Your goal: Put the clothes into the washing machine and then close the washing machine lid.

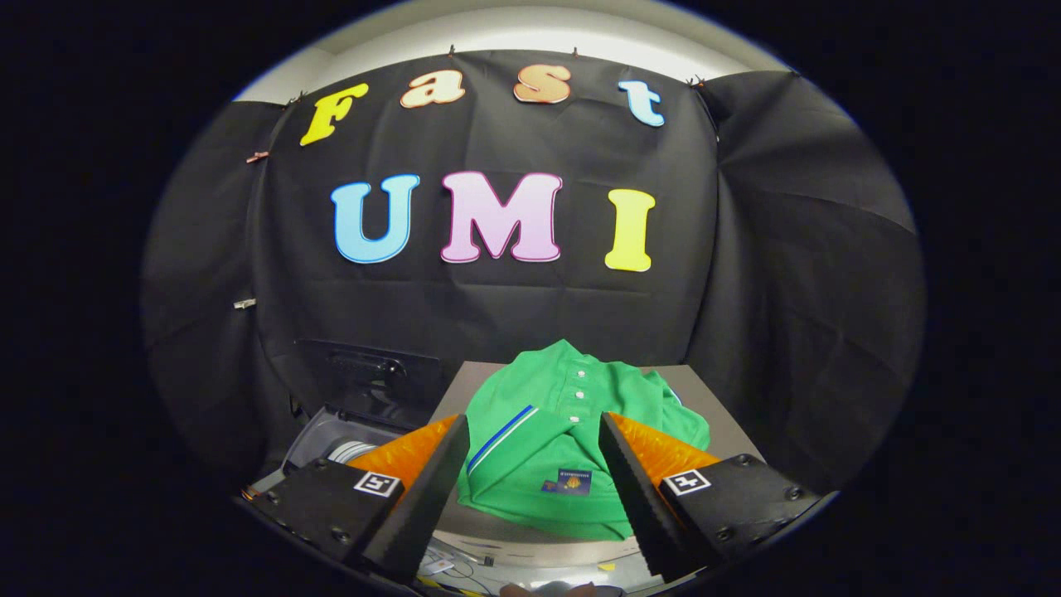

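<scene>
One garment is the job's object: a green polo shirt (pixel 572 431) with white buttons, a blue-and-white stripe and a small dark label, lying crumpled on a grey flat surface (pixel 713 406) just ahead of the gripper (pixel 535 464). Its two black toothed fingers (pixel 427 489) are spread wide, one on each side of the shirt's near part, so the cloth sits between them. Whether the pads touch the fabric cannot be told; nothing is pinched.

To the left of the shirt and lower lies the washing machine (pixel 344 444), its tub open, with pale rings of the drum showing inside. Its dark lid (pixel 373 377) stands raised against the black cloth wall at the far side of the opening.

By the look of it, the task is at its first step, taking hold of the shirt; loading and closing the lid are both undone. The next move calls for easing the fingers down and forward until a thick fold lies between them, then closing firmly on that fold. A grip on a thin edge would probably let the soft cloth slip or trail. After that, the shirt must be lifted clear of the grey surface and carried left over the tub, high enough that hanging fabric does not catch its rim.
</scene>
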Available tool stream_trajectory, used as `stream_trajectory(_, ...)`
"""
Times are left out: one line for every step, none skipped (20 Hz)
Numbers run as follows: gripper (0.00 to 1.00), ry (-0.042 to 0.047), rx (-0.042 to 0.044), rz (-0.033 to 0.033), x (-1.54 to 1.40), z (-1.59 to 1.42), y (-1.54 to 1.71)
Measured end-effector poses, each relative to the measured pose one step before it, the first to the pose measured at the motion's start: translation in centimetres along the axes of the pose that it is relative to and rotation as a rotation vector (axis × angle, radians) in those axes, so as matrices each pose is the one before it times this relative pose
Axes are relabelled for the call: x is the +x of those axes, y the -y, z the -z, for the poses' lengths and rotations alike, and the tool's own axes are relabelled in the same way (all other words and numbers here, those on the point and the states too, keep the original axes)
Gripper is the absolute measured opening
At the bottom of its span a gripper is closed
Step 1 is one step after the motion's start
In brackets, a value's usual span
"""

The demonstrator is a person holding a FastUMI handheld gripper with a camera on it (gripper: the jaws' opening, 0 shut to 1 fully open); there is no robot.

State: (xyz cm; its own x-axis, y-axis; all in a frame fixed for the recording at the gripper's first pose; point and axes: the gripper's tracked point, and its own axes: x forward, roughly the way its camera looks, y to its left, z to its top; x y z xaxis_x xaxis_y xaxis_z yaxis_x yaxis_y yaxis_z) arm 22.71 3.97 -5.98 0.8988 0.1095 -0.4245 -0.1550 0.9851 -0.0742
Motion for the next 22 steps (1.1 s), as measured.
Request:
stream_trajectory(0.99,-0.01898,-0.01501,0.01820,1.304,-0.084,0.419)
stream_trajectory(0.99,-0.02222,-0.01845,0.02296,1.382,0.050,0.520)
stream_trajectory(0.99,-0.02756,-0.01101,0.01983,1.424,0.411,0.452)
stream_trajectory(0.99,-0.03420,-0.00661,0.01341,1.299,0.430,0.376)
stream_trajectory(0.99,-0.02864,0.00018,0.02230,1.245,0.262,0.606)
stream_trajectory(0.99,-0.01138,0.00559,0.01086,1.403,0.213,0.452)
stream_trajectory(0.99,-0.02446,0.00715,-0.00514,1.313,0.609,-0.061)
stream_trajectory(0.99,-0.04052,0.01329,-0.00680,1.239,1.201,-0.082)
stream_trajectory(0.99,-0.04433,0.01352,-0.00949,0.941,1.266,-0.027)
stream_trajectory(1.00,-0.00807,0.01746,-0.02777,0.469,0.209,-0.320)
stream_trajectory(1.00,0.03932,0.00614,-0.01033,0.609,-0.657,-0.210)
stream_trajectory(1.00,-0.01120,-0.01012,-0.01286,0.018,0.073,0.035)
stream_trajectory(1.00,-0.01290,0.00161,-0.00483,-0.340,0.900,-0.159)
stream_trajectory(0.99,-0.00872,0.01039,-0.00222,-0.664,0.098,-0.043)
stream_trajectory(0.94,-0.01279,-0.00005,0.00021,0.122,0.035,-0.219)
stream_trajectory(0.79,-0.00455,-0.01898,-0.00284,-0.229,-0.104,-0.390)
stream_trajectory(0.63,-0.00874,-0.03426,-0.00230,0.057,0.209,-0.552)
stream_trajectory(0.48,0.00294,-0.03579,0.01548,0.073,-0.101,-0.247)
stream_trajectory(0.32,-0.01741,-0.01321,0.03099,-0.186,0.177,0.021)
stream_trajectory(0.27,-0.01244,0.00286,0.00745,-0.467,-0.252,-0.117)
stream_trajectory(0.27,-0.02013,0.03611,0.00700,-1.066,-0.577,-0.116)
stream_trajectory(0.13,-0.00805,0.04386,-0.01578,1.243,0.030,-0.292)
